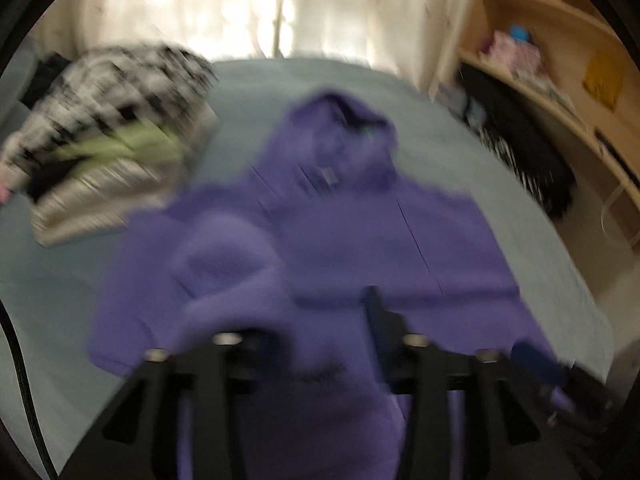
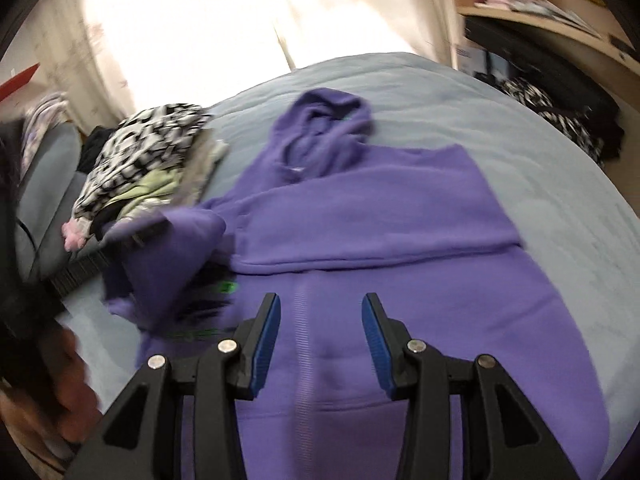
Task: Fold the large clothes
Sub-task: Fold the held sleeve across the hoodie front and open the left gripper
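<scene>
A purple zip hoodie (image 2: 360, 216) lies on the grey-blue bed (image 2: 500, 128), hood toward the curtains, one sleeve folded across the chest. My right gripper (image 2: 320, 312) is open and empty, hovering over the hoodie's lower front by the zip. In the blurred left wrist view the hoodie (image 1: 360, 220) fills the middle. My left gripper (image 1: 320, 320) holds a fold of the purple sleeve that bulges up between its jaws; its left finger is hidden by cloth. The right wrist view shows that sleeve (image 2: 172, 248) lifted at the hoodie's left side.
A stack of folded clothes, black-and-white patterned on top (image 2: 148, 148), sits at the bed's left; it also shows in the left wrist view (image 1: 112, 120). Wooden shelves (image 1: 560, 60) and dark clothes (image 1: 520, 148) stand right of the bed. Bright curtains (image 2: 240, 20) hang behind.
</scene>
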`<state>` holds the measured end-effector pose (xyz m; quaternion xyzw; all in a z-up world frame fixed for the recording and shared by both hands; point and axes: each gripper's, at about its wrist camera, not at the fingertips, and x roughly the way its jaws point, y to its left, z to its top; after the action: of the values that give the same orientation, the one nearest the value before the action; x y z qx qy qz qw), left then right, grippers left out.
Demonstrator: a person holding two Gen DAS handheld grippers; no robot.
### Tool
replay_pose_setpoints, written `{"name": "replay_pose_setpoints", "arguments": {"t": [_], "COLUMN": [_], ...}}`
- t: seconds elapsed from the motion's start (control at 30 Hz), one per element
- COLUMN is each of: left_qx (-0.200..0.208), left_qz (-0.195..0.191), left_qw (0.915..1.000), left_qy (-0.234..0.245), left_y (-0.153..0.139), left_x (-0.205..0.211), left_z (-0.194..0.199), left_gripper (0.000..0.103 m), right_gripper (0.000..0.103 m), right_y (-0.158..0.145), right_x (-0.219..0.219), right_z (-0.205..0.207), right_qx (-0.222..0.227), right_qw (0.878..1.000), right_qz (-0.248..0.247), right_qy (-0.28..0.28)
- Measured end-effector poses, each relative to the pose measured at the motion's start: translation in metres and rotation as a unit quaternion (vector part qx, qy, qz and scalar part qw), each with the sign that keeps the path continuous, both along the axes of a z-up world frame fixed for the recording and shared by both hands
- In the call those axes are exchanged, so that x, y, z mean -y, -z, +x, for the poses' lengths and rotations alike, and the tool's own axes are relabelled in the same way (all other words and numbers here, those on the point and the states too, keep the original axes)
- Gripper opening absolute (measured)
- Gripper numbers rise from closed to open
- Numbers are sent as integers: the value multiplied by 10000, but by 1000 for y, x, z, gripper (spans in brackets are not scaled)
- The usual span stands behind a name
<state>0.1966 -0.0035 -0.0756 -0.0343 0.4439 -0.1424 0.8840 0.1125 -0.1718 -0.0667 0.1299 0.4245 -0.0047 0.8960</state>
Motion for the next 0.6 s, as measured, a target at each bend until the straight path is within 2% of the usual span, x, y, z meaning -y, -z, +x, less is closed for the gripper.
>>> {"name": "replay_pose_setpoints", "arguments": {"t": [0.1,0.23,0.4,0.5,0.6], "left_qx": [-316,-515,-773,-1017,-1106], "left_qz": [49,-148,-779,-1281,-1484], "left_qw": [9994,9985,9939,9865,9826], "left_qy": [121,110,101,120,128], "left_y": [21,23,21,27,36], "left_x": [14,8,-17,-34,-40], "left_z": [-5,-16,-35,-53,-66], "left_gripper": [66,74,83,85,86], "right_gripper": [43,43,43,43,43], "right_y": [9,15,14,13,13], "right_x": [15,23,21,17,12], "right_z": [-1,-2,-7,-8,-9], "right_qx": [-99,-144,-86,-63,-90], "right_qw": [9999,9996,9995,9993,9988], "right_qz": [93,216,299,326,363], "right_qy": [70,69,-65,-161,-330]}}
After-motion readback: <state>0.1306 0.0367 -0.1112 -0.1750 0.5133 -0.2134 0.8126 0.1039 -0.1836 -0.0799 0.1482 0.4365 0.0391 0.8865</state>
